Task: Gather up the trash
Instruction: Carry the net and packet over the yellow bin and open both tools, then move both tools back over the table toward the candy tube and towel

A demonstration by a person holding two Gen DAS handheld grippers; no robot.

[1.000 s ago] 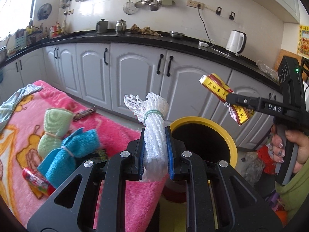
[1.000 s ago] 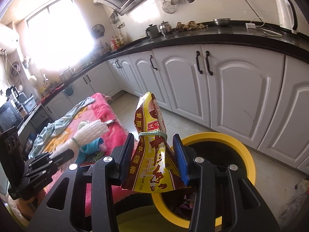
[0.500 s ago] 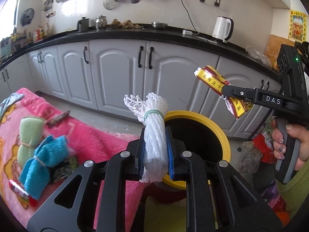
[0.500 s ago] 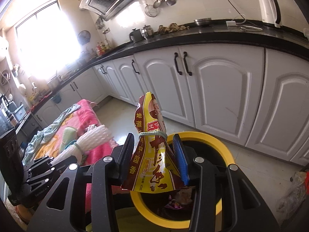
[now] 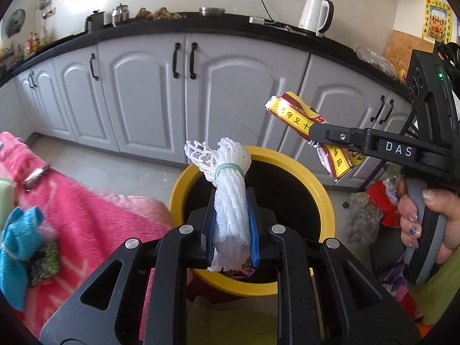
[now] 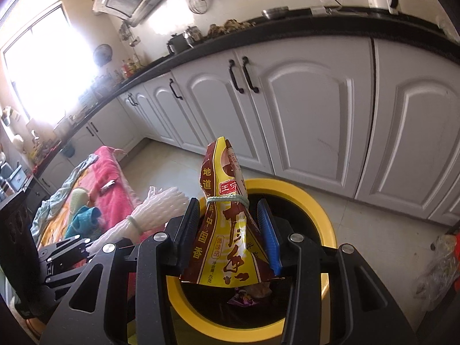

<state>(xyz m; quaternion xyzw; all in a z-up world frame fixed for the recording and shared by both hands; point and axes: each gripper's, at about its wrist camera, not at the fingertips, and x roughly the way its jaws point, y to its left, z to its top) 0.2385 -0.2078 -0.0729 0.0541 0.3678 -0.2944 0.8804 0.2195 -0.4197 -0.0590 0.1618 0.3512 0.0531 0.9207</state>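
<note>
1. 2 grippers hang over the yellow-rimmed trash bin (image 5: 184,184), each clamped on 1 piece of trash.
2. The left gripper (image 5: 232,224) squeezes a white foam net bundle (image 5: 231,201) between its blue pads; the bundle stands upright, bound by a green band, in front of the bin's opening.
3. The right gripper (image 6: 230,230) pinches a yellow and brown seasoning packet (image 6: 227,224), tied with a green band, directly above the bin mouth.
4. A pink blanket (image 5: 95,215) lies left of the bin, carrying a blue cloth bundle (image 5: 20,241).
</note>
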